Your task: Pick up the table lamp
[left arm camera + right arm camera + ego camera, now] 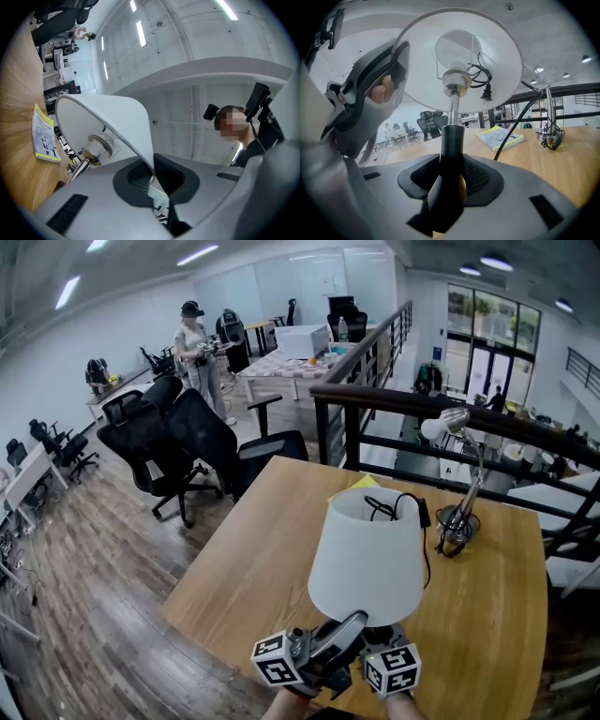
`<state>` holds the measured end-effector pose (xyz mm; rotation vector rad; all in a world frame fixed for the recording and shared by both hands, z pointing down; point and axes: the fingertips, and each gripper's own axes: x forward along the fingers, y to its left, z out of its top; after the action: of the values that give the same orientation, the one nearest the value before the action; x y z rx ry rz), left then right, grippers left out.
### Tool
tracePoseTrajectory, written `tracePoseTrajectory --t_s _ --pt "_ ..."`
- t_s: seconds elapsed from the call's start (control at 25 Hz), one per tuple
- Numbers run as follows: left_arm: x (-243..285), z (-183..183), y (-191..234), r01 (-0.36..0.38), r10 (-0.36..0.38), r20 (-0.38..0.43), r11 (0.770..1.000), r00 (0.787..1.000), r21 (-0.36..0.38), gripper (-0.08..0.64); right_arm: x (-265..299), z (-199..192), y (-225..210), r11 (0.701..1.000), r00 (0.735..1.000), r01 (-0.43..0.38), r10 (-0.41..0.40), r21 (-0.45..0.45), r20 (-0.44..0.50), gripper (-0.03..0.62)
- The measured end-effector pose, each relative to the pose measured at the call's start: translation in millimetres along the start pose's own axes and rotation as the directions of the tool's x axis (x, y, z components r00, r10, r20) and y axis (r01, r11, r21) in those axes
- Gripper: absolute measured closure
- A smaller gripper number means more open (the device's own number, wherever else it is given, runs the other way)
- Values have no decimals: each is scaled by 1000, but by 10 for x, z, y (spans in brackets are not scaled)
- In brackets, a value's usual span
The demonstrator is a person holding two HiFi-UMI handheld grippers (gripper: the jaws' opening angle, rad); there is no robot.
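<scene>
White-shaded table lamp is hanging upright over the wooden table, seemingly clear of it. The right gripper is clamping its black stem low down, while the left gripper is pinching the shade's edge shut.

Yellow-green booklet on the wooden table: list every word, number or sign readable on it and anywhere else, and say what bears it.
Yellow-green booklet: printed cover, too small and blurred to read.
Black-and-white marker cubes: square patterns only, no letters.
White-shaded table lamp: no print visible.
No text can be read in any view.
</scene>
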<state>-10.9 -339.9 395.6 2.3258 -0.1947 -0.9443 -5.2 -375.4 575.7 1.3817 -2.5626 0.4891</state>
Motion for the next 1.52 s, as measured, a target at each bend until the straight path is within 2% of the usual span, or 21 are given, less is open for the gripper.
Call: tracePoseTrajectory --t_s 0.84,1.52 --pt "370 166 -421 108 -107 -31 993 994 51 548 -241 564 -18 999 995 21 -16 -47 97 439" --pt "570 306 -654 135 -131 -43 984 990 118 547 -310 930 23 997 987 0 12 -74 159 439"
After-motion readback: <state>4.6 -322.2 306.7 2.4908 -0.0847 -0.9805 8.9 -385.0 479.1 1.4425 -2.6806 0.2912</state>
